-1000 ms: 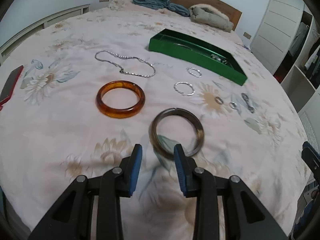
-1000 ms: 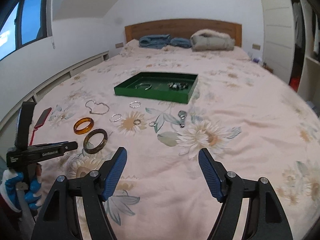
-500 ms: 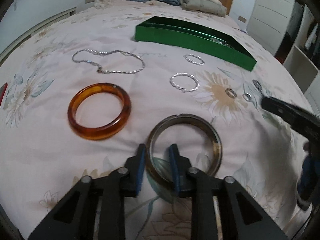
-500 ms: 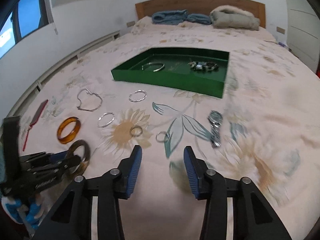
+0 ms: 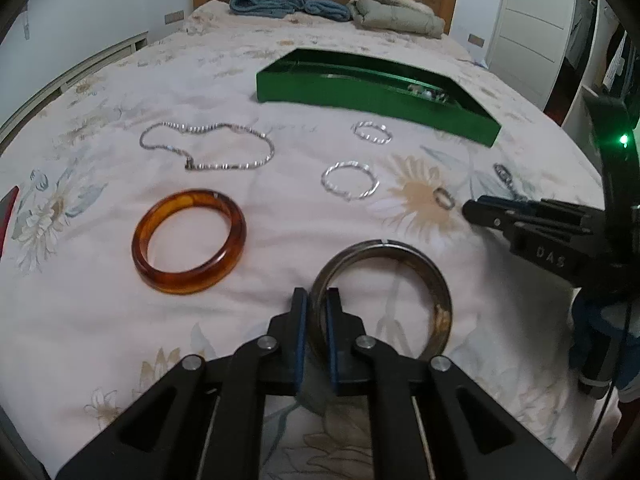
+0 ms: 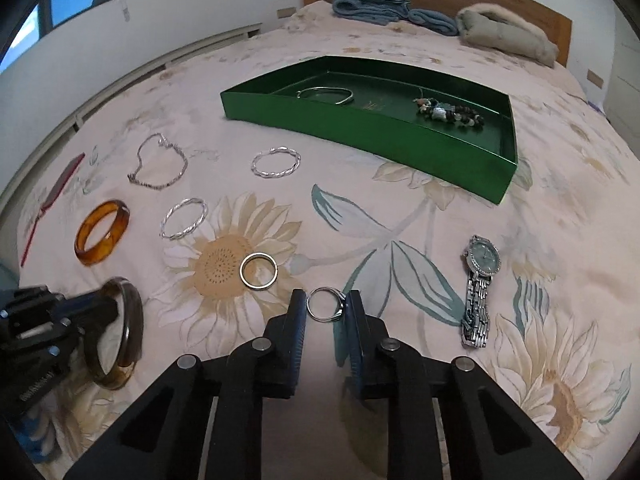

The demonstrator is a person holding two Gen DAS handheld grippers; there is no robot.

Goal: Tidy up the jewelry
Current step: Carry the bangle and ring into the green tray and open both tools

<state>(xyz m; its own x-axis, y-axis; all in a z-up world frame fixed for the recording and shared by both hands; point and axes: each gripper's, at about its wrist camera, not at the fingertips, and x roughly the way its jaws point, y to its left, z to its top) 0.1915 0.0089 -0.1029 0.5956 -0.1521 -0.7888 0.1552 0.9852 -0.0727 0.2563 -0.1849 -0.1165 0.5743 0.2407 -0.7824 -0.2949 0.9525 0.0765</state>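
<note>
floral bed [image 5: 100, 320]: left gripper [image 5: 317, 300] pinches, seemingly, dark bangle [image 5: 424, 276].

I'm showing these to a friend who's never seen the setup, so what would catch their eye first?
Probably the two black tools, each closing on jewelry on the flowered bedspread: the left tool pinches the rim of a dark bangle, and the right tool brackets a small silver ring. Next comes the bright green tray further up the bed, already holding a beaded bracelet.
</note>
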